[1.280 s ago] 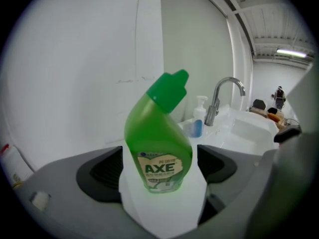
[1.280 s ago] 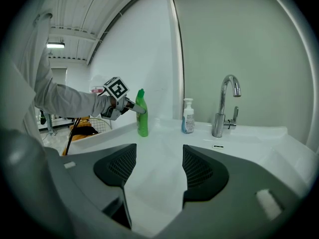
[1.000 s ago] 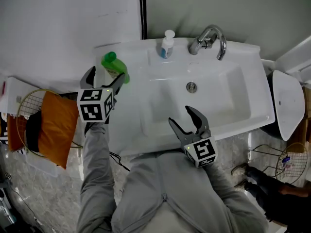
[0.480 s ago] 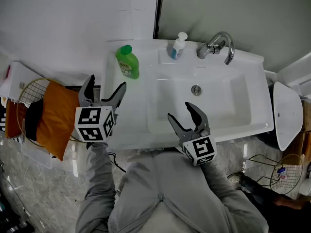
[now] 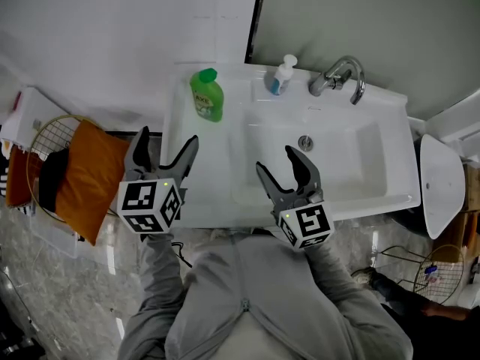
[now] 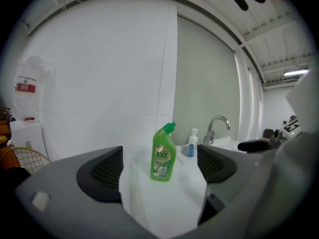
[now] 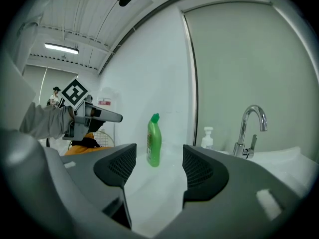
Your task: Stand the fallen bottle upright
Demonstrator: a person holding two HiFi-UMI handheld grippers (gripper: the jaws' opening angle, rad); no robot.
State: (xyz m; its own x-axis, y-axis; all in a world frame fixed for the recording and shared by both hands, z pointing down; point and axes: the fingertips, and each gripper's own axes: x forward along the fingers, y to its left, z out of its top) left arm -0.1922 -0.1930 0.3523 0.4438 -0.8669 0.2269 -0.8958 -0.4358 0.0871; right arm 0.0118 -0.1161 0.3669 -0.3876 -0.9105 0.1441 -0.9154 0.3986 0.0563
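A green cleaner bottle (image 5: 207, 95) stands upright on the left ledge of the white sink (image 5: 202, 193), near the back wall. It shows in the left gripper view (image 6: 163, 154) and the right gripper view (image 7: 153, 141) too. My left gripper (image 5: 163, 145) is open and empty, well in front of the bottle near the sink's front left edge. My right gripper (image 5: 285, 166) is open and empty over the front of the basin. Neither gripper touches the bottle.
A small soap pump bottle (image 5: 282, 76) and a chrome tap (image 5: 341, 78) stand at the back of the sink. A wire basket with orange cloth (image 5: 84, 180) sits left of the sink. A white bin (image 5: 442, 180) stands at the right.
My left gripper has drawn back from the bottle toward the sink's front edge, empty. The bottle stays upright on the ledge. The right gripper has shifted only slightly.
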